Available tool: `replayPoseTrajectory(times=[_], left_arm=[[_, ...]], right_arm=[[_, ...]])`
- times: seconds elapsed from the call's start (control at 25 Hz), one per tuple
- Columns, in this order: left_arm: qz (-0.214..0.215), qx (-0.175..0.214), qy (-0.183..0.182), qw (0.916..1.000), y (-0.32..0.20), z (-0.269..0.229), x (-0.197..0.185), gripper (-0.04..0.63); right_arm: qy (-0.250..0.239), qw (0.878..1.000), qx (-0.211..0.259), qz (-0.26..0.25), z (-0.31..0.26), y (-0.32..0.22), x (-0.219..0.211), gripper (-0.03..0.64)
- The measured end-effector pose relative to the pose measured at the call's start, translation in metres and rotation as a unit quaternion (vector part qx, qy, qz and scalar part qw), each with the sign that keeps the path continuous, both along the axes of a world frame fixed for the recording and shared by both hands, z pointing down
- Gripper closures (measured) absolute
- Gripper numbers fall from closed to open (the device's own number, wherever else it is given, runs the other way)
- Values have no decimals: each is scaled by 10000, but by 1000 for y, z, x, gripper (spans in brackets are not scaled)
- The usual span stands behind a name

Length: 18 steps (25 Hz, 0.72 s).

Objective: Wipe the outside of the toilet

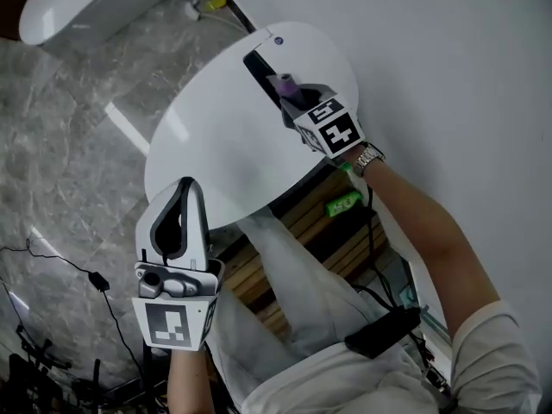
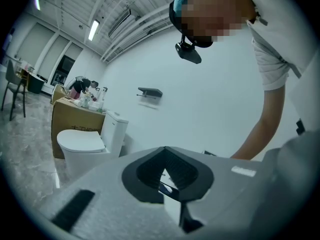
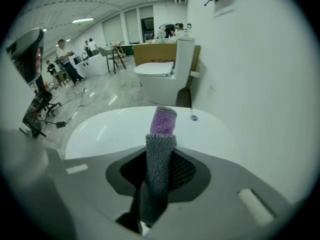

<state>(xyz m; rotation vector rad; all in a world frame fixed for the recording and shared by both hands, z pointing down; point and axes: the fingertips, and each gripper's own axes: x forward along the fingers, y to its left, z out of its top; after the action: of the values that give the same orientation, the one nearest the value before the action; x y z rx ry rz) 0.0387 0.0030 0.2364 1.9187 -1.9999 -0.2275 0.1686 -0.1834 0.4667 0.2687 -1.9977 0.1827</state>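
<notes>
The white toilet's shut lid (image 1: 233, 145) fills the middle of the head view, set against the white wall (image 1: 448, 76). My right gripper (image 1: 289, 89) hovers over the back of the lid near the wall, shut on a rolled grey and purple cloth (image 1: 284, 83). In the right gripper view the cloth (image 3: 161, 149) sticks out past the right gripper (image 3: 161, 144) toward the lid (image 3: 115, 129) and its flush button (image 3: 193, 117). My left gripper (image 1: 183, 201) is held at the lid's front edge, shut and holding nothing. In its own view the left gripper (image 2: 165, 156) points at the wall.
A second white toilet (image 1: 86, 3) stands on the marble floor beyond, also seen as a toilet (image 2: 85, 141) beside a cardboard box (image 2: 75, 124). A wooden pallet (image 1: 302, 222) lies under the near toilet. Cables (image 1: 95, 279) trail across the floor at the left.
</notes>
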Motion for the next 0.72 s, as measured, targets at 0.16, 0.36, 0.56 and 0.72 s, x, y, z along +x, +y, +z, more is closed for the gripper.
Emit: replayPoseTrajectory(times=[0.16, 0.36, 0.56, 0.72], left_arm=[[-159, -159, 86, 9997, -19, 9, 12, 591], [-108, -216, 126, 9996, -55, 10, 40, 591], [-36, -240, 142, 9996, -83, 18, 53, 591], [-67, -250, 131, 9996, -96, 26, 49, 591]], right_arm=[[301, 9977, 460, 405, -2, -87, 40, 520], [705, 9926, 768, 623, 12, -152, 73, 520], [945, 9880, 999, 706, 27, -187, 80, 520], [1054, 9852, 901, 1011, 39, -203, 78, 518]])
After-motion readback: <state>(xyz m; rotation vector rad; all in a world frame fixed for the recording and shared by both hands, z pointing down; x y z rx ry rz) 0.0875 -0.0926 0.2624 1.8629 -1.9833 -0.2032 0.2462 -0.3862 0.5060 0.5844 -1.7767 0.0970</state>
